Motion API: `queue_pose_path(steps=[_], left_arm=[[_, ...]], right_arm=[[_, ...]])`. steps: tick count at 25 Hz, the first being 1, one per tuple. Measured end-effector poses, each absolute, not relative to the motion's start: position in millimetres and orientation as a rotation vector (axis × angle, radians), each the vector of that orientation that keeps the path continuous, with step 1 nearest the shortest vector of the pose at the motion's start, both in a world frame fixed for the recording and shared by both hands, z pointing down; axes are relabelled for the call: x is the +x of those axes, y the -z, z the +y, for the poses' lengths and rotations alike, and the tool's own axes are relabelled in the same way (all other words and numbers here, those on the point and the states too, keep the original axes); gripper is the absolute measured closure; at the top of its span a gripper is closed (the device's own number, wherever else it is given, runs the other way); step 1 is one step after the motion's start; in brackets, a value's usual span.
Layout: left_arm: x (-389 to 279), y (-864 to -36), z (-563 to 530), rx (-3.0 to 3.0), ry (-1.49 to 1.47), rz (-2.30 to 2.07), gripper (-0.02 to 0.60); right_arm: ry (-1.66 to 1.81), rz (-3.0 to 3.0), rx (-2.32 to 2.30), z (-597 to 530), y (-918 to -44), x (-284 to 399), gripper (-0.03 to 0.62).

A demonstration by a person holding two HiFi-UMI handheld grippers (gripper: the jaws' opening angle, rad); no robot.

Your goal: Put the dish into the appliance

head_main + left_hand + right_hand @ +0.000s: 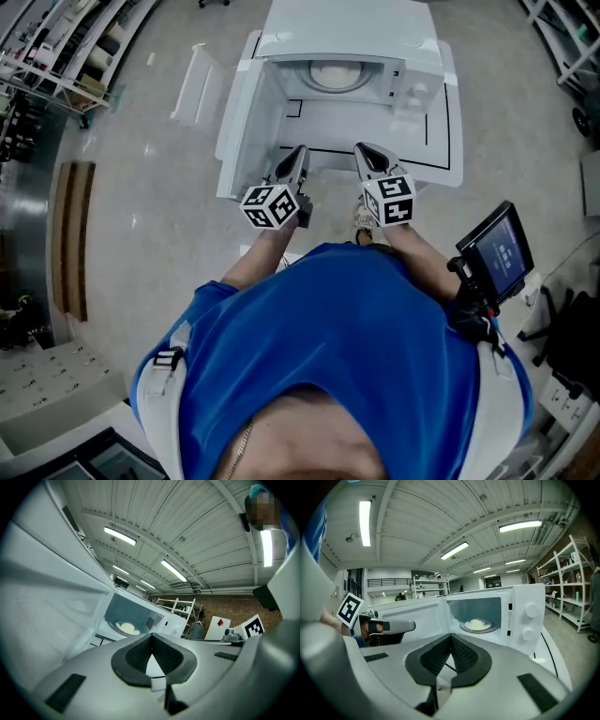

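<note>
A white microwave (352,42) stands on a white table (442,150) with its door (239,122) swung open to the left. A pale dish (333,75) sits on the turntable inside. The dish (126,628) also shows in the left gripper view and, as a white plate (478,624), in the right gripper view. My left gripper (298,155) and right gripper (364,150) hover side by side over the table's near edge, in front of the open cavity. Both point toward it. The left gripper (151,637) and right gripper (450,637) are shut with nothing between the pads.
The open door (51,606) fills the left of the left gripper view. The microwave's knob panel (528,618) is right of the cavity. A small screen on a mount (497,251) is at my right. Shelving (56,56) and a white panel (195,84) stand left.
</note>
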State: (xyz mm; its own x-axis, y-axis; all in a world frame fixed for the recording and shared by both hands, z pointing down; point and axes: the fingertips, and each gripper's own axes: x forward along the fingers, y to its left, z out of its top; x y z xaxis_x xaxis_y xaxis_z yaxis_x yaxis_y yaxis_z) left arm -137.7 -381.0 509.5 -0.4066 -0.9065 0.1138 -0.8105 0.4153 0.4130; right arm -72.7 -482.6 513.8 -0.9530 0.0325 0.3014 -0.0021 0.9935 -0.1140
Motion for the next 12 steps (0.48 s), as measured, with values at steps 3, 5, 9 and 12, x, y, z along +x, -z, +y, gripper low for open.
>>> queue_pose_path(steps=[3,5,9,12], left_arm=[[-130.5,-506.5,-374.2,1.499,0.426,-2.355,0.574],[-128.8,-505.2,-372.6,1.508,0.424,-2.356,0.575],[-124.8,-505.0,-375.2,1.518,0.42,-2.343,0.575],[-118.5,-506.3,-374.8,1.526,0.42,-2.332,0.575]], right_arm=[[-0.164,-2.841,-0.014,-476.0,-511.2,-64.3,0.591],[-0.167,-2.849,-0.015,-473.7,-509.8,-62.1,0.591],[-0.183,-2.851,-0.004,-474.8,-510.1,-57.2,0.591],[-0.199,-2.846,0.002,-473.4,-512.1,-50.0,0.591]])
